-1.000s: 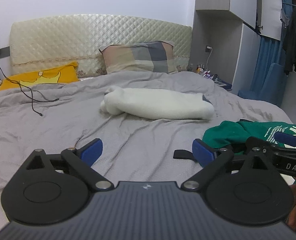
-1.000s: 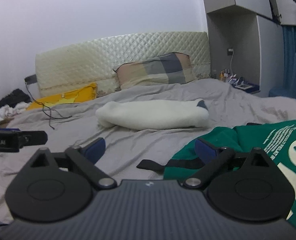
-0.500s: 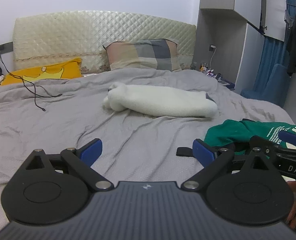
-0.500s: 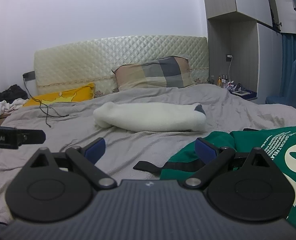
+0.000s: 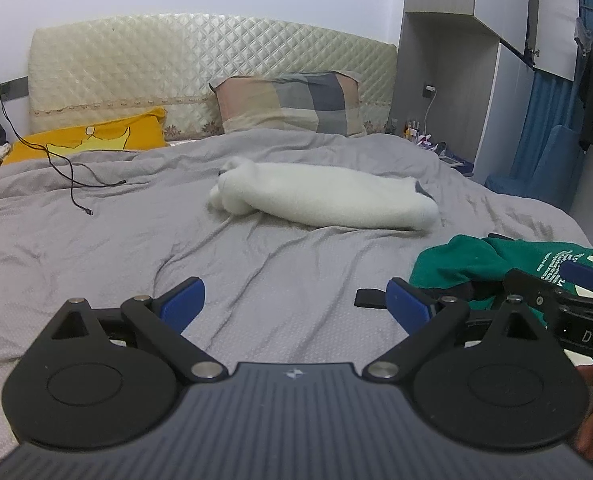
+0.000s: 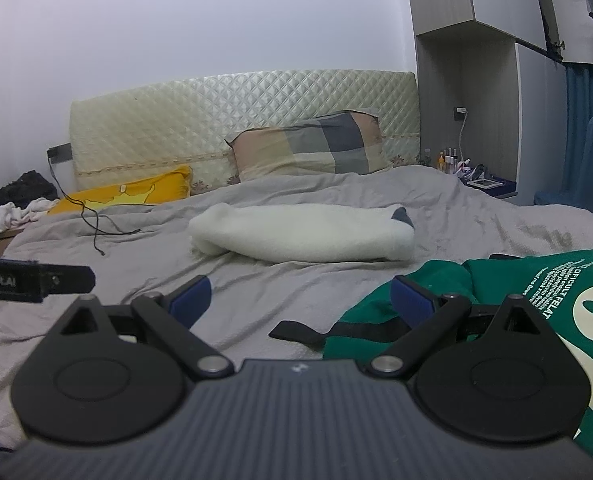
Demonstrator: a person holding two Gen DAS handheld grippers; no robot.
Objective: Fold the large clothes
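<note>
A crumpled green garment [image 5: 480,260] with white lettering lies on the grey bed sheet [image 5: 144,240] at the near right; it also shows in the right wrist view [image 6: 508,292]. A black strap [image 6: 296,332] sticks out from it to the left. My left gripper [image 5: 294,300] is open and empty above bare sheet, left of the garment. My right gripper [image 6: 300,300] is open and empty, its right finger [image 6: 410,302] over the garment's left edge. The right gripper also shows in the left wrist view [image 5: 568,292], and the left gripper in the right wrist view [image 6: 36,280].
A rolled white fleece garment [image 5: 328,200] lies across the middle of the bed. A checked pillow [image 5: 292,104], a yellow pillow [image 5: 92,140] and a black cable [image 5: 72,184] lie near the padded headboard [image 5: 200,72]. A cluttered nightstand [image 6: 480,180] and cabinets stand at the right.
Both grippers have lifted and tilted slightly, so the bed sits lower in each view. Both stay open and empty. The clothes have not moved.
</note>
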